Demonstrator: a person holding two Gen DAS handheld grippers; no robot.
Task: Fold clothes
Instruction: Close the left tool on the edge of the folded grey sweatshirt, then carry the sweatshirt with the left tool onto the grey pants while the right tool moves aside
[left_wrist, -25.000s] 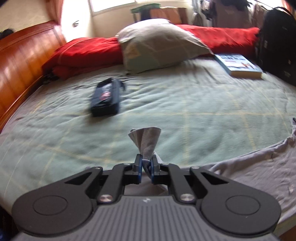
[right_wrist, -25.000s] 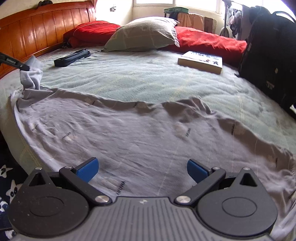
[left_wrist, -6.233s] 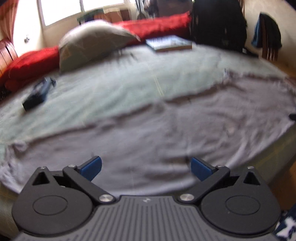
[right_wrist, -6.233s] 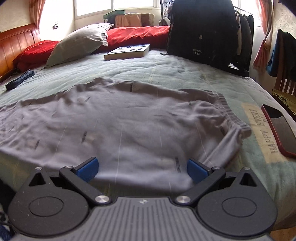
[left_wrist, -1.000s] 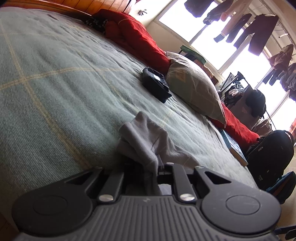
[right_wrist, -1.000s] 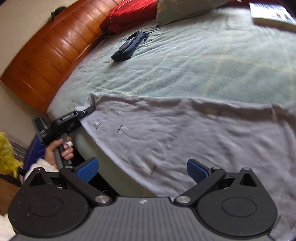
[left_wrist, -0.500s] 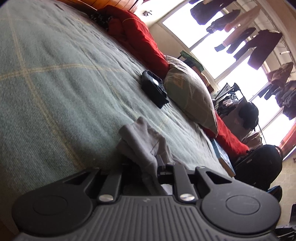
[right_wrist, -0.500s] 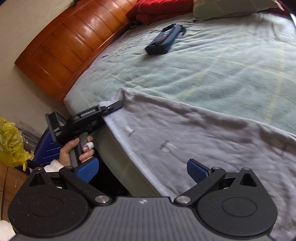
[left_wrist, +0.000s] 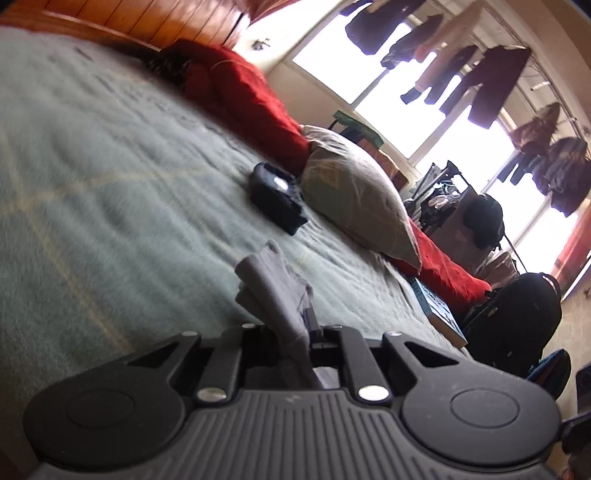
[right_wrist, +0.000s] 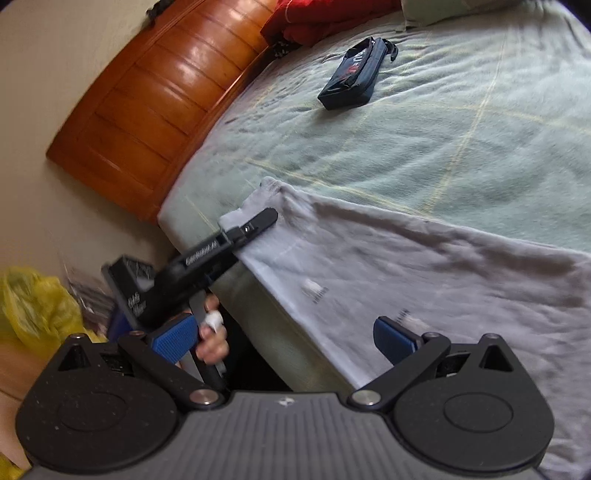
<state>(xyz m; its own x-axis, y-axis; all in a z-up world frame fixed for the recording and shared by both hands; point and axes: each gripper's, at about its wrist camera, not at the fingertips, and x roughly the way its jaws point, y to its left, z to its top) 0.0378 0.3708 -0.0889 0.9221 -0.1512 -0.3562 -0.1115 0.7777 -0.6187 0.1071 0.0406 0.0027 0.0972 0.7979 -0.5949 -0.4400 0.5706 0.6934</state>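
Pinching the grey garment (right_wrist: 424, 266) corner in our closing left gripper (right_wrist: 264, 218), we need our wide-apart right gripper (right_wrist: 284, 332) on the near hem ahead.

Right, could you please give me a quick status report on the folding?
Left claw closing on a corner of the grey garment. Right claw open, empty, over its near edge. Dark pouch on the bed, well clear.

Both tools are built of matte black plastic with ribbed housings, round pivot discs and silver screws. Blue ribbed pads (right_wrist: 173, 334) are fitted on the right tool (right_wrist: 284, 336); white lettering is printed along the left tool (right_wrist: 258, 221).
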